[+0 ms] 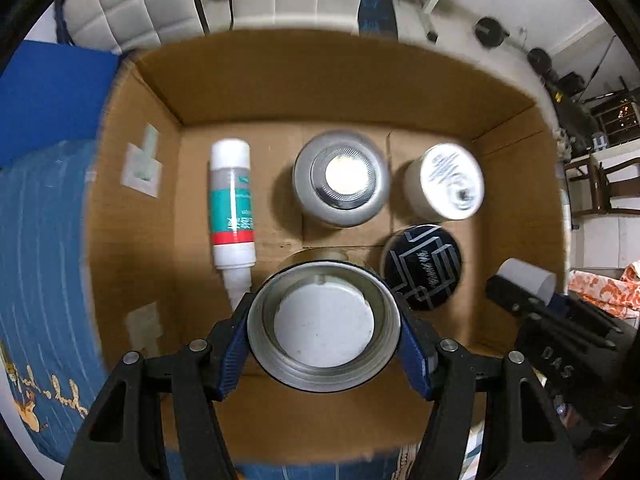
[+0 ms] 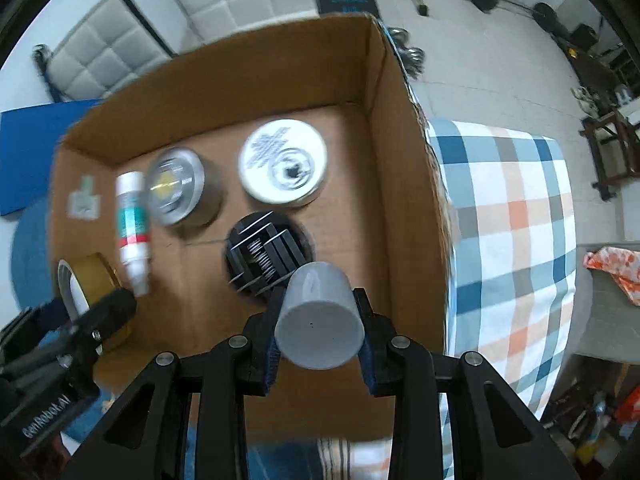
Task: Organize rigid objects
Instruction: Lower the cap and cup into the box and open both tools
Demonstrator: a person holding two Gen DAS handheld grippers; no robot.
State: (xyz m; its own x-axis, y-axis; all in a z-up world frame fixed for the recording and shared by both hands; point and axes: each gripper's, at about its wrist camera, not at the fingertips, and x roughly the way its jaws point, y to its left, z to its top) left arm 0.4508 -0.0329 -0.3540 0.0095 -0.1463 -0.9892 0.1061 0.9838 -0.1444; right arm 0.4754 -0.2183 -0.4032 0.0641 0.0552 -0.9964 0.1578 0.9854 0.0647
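The right gripper (image 2: 320,330) clamps a grey cup (image 2: 318,320) above an open cardboard box (image 2: 404,184) holding a black tin (image 2: 266,256), white tin (image 2: 284,162), silver can (image 2: 176,186) and squeeze bottle (image 2: 132,232).

Inside the cardboard box (image 1: 280,80), open floor remained only along the near wall and in the left strip beside the lying white bottle (image 1: 232,204). A silver tin (image 1: 340,178), a white jar (image 1: 444,186) and a black-lidded jar (image 1: 422,266) crowded the far and right side, set close together with narrow gaps. The left hand-held gripper (image 1: 324,328), filled by a gold-sided can (image 1: 324,328), hung over the middle. The right hand-held gripper (image 2: 320,320), carrying a grey cup (image 2: 320,316), hung above the black-lidded jar, near the right wall.
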